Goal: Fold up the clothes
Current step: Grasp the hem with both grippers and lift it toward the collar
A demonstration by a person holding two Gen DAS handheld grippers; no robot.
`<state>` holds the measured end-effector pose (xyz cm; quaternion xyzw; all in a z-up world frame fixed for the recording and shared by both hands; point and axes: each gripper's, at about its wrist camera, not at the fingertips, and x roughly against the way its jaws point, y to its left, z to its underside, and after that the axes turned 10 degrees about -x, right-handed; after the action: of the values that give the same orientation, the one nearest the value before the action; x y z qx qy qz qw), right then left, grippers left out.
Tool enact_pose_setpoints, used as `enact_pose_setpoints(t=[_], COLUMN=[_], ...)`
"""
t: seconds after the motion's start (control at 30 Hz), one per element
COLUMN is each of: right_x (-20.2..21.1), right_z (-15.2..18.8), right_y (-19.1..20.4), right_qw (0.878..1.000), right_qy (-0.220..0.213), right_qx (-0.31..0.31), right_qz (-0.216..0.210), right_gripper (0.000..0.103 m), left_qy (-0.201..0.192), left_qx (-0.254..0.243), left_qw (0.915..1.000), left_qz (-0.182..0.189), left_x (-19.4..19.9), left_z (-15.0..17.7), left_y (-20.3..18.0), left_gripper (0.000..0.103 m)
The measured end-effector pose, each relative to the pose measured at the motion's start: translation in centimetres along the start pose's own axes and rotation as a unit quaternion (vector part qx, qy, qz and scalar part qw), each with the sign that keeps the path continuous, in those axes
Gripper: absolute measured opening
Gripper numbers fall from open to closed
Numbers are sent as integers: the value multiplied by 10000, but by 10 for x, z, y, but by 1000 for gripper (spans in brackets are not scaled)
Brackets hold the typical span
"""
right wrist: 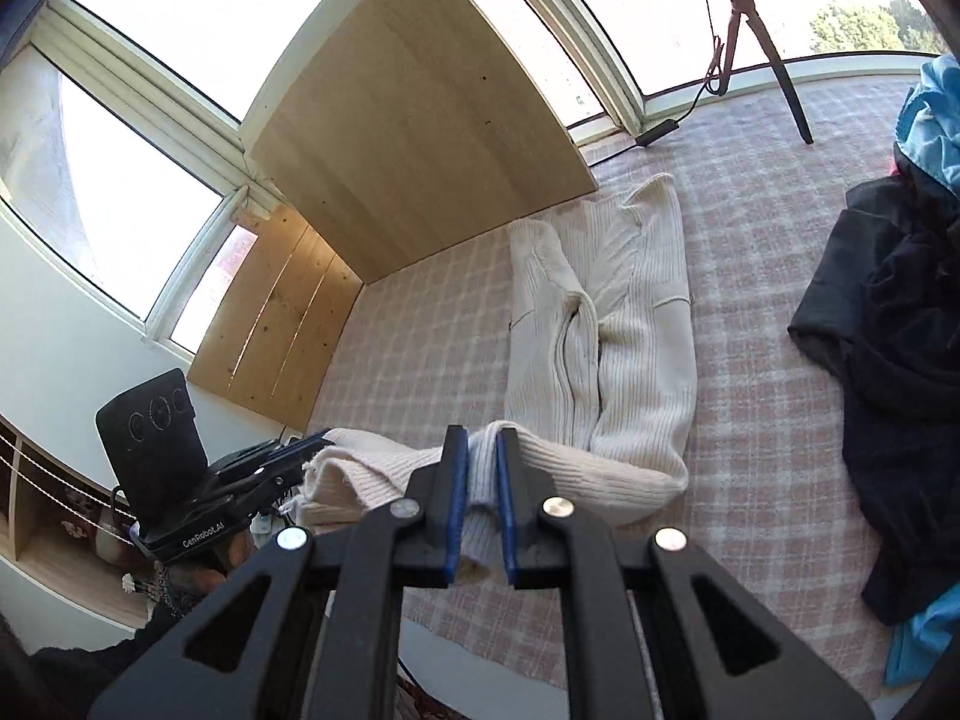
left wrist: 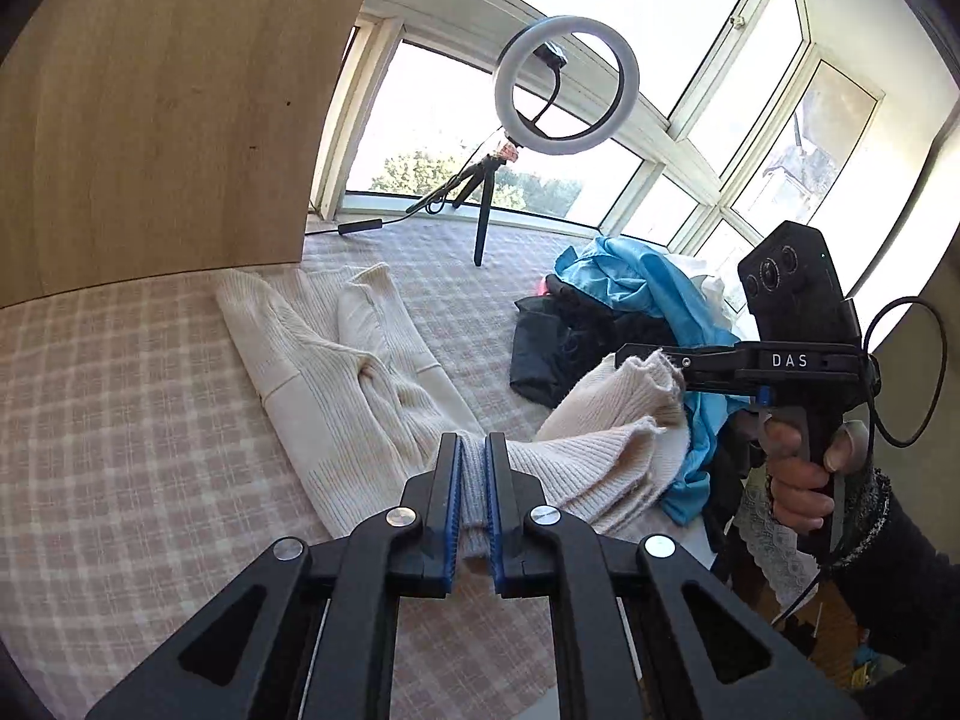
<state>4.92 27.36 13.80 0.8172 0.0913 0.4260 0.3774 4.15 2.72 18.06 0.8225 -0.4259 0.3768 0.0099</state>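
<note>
A cream ribbed sweater (left wrist: 336, 378) lies on the pink checked cloth (left wrist: 120, 420), its sleeves folded inward; the right wrist view shows the same sweater (right wrist: 606, 324) lengthwise. My left gripper (left wrist: 474, 444) is shut on the sweater's near hem, lifted off the surface. My right gripper (right wrist: 482, 438) is shut on the same hem further along. In the left wrist view the right gripper (left wrist: 654, 360) shows from the side with cream fabric pinched at its tip, held by a hand (left wrist: 798, 480). In the right wrist view the left gripper (right wrist: 312, 444) bites the hem's other corner.
A pile of dark and blue clothes (left wrist: 612, 324) lies to the right on the cloth, seen also as dark clothes (right wrist: 900, 360). A ring light on a tripod (left wrist: 564, 84) stands by the window. A wooden board (left wrist: 162, 120) leans at the far left corner.
</note>
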Motion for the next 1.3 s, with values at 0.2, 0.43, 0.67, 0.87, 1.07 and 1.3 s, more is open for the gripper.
enact_pose_setpoints(t=[0.2,0.43,0.67,0.87,1.07,1.3], right_x=[-59,-170,-177,-158,-177,-182], right_z=[-105,-154,-172,-146,-121,-105], right_y=[-6,-78,-117,-107,-105,-99], right_qw=[9987,9900,9898,9884,9782,9788], right_qy=[-41,680,1109,1473,1845,1619], right_qx=[-225,-695,-784,256,730,998], right_qz=[446,1026,423,259,609,766], right_gripper=[4,3,12,42,42,21], left_qy=[173,1073,828,1245,1240,1173], left_qx=[373,1223,1626,1715,2047,1634], left_qw=[9982,9827,9826,9773,9702,9793], left_qz=[-433,-881,-334,74,376,207], left_x=[-54,-157,-134,-124,-148,-154], left_z=[-45,-30,-38,22,37,27], left_y=[61,144,184,168,155,131], left_gripper=[5,0,28,41,41,10])
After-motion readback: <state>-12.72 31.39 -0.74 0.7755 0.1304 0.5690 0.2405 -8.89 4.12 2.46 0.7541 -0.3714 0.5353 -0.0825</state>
